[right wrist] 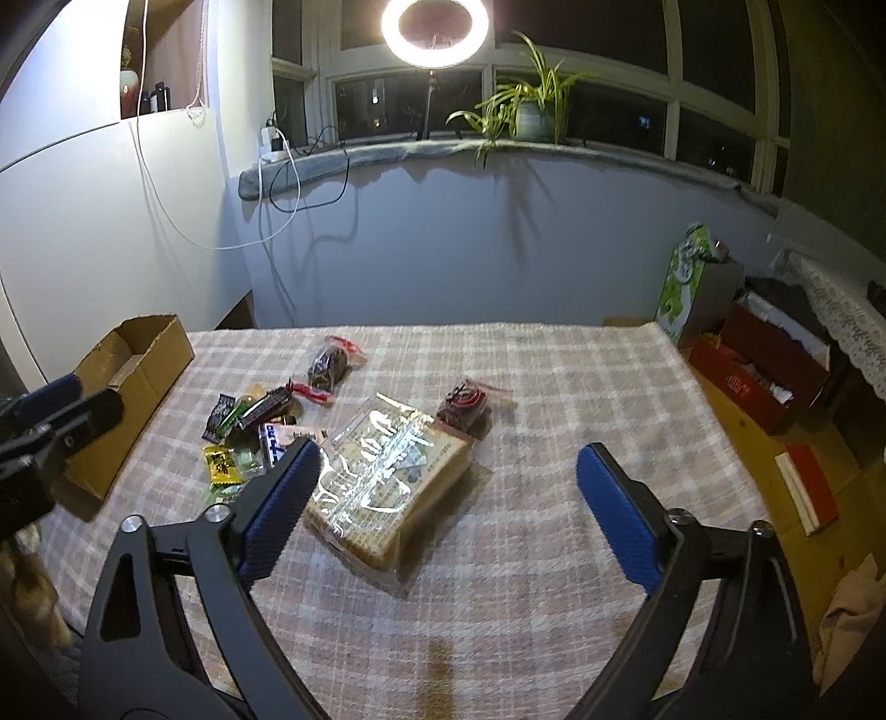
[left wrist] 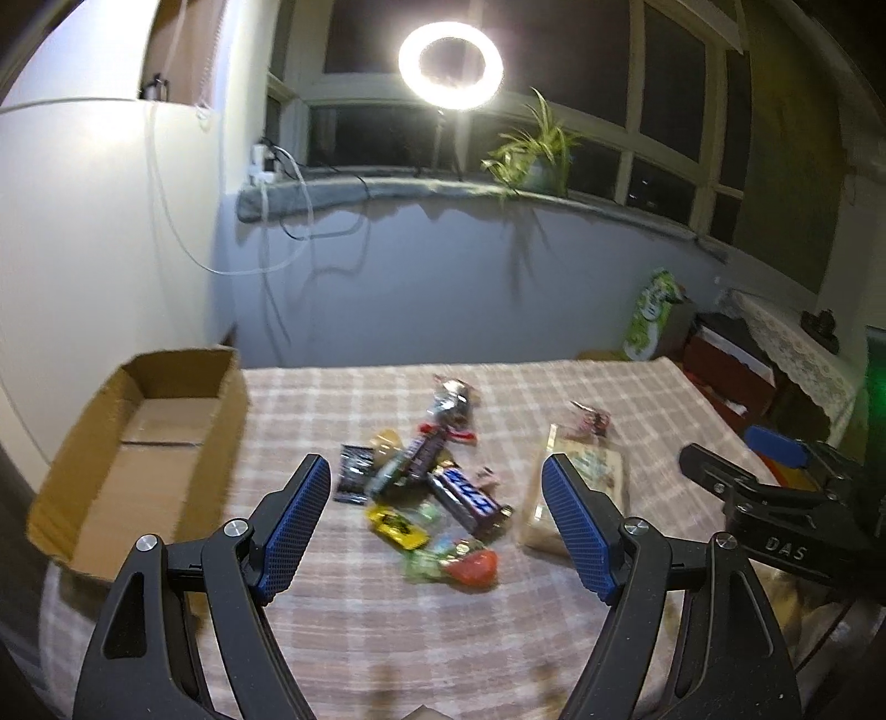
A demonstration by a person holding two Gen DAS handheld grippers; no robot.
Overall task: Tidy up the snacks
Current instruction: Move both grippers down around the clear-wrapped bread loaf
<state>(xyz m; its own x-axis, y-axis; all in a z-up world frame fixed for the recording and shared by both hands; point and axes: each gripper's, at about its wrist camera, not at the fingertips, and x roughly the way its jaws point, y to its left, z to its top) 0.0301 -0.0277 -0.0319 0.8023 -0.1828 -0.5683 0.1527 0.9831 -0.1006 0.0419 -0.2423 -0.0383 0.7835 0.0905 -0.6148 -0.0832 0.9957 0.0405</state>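
- Left wrist view blurred; wrappers in the snack pile hard to read, only the blue-lettered chocolate bar and a yellow sachet stand out
- Pile lies overlapped, so the lower wrappers are partly hidden; the near edge of it is covered by a tool finger in the right wrist view
- Clear biscuit pack glares under the ring light; print beneath unreadable
- Cardboard box open on top, at the left edge of the counter; its inside looks bare as far as visible, near wall cut by the tool arm
- Two small dark twist-wrapped sweets: one behind the pile, one just beyond the biscuit pack's far corner
- Checked cloth covers the counter; brown stain near the front edge
- Left tool spread wide, nothing between the blue pads, pads touching nothing; the snack pile sits in the gap farther off on the cloth
- Right tool also spread wide and carrying nothing; biscuit pack lies on the cloth between the fingers, left finger overlapping its left edge in view, contact not discernible
- Each tool's tip shows at the edge of the other's view
- Potted plant on the sill, boxes on the floor at right, edges cut off
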